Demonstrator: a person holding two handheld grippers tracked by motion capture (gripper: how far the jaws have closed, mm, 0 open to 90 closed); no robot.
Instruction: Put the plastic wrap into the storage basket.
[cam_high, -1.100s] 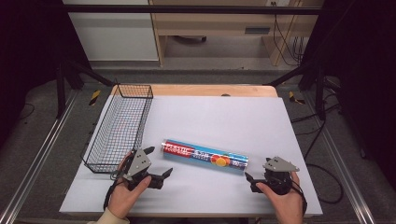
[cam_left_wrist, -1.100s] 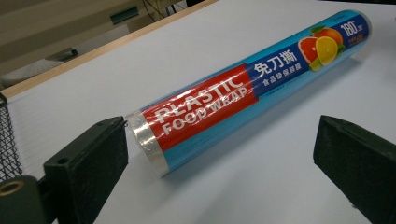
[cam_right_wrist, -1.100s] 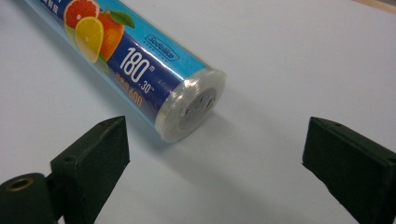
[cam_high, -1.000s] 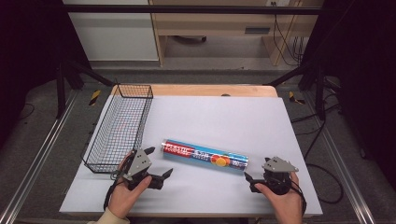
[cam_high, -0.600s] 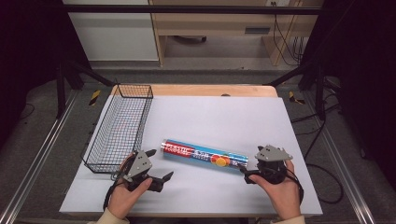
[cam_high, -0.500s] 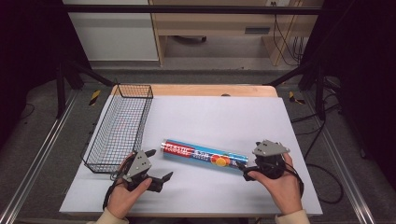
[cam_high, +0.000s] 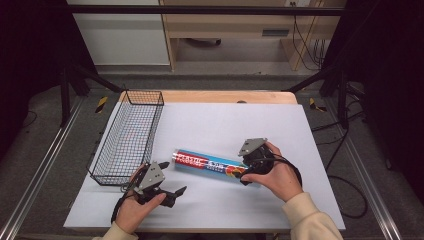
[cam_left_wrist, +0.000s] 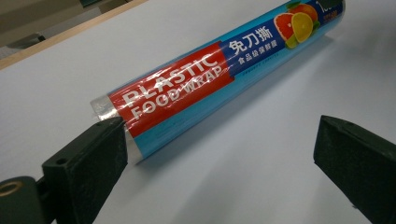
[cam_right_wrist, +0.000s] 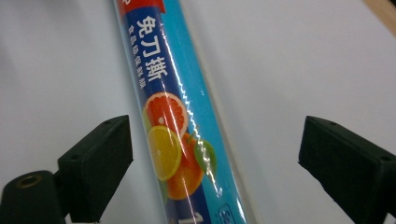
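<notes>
A roll of plastic food wrap (cam_high: 210, 164) lies slanted on the white table top (cam_high: 225, 120), its fruit-printed end to the right. My right gripper (cam_high: 244, 171) hovers over that end. In the right gripper view the roll (cam_right_wrist: 182, 116) runs between the two black jaws of the right gripper (cam_right_wrist: 215, 135). The pads stand clear of it on both sides; the jaws have just been closing a little but are still open. My left gripper (cam_high: 172, 177) rests near the front edge, open and empty. In the left gripper view the roll (cam_left_wrist: 210, 70) lies just beyond the left gripper (cam_left_wrist: 219, 140).
A black wire basket (cam_high: 127, 137) stands along the table's left side, close to my left hand. The far wooden table edge (cam_high: 225, 96) runs behind the white sheet. Cables trail off the right side onto the floor.
My right hand has moved left and away from me, from the table's front right to the roll's right end. The left hand and the roll have stayed put.
</notes>
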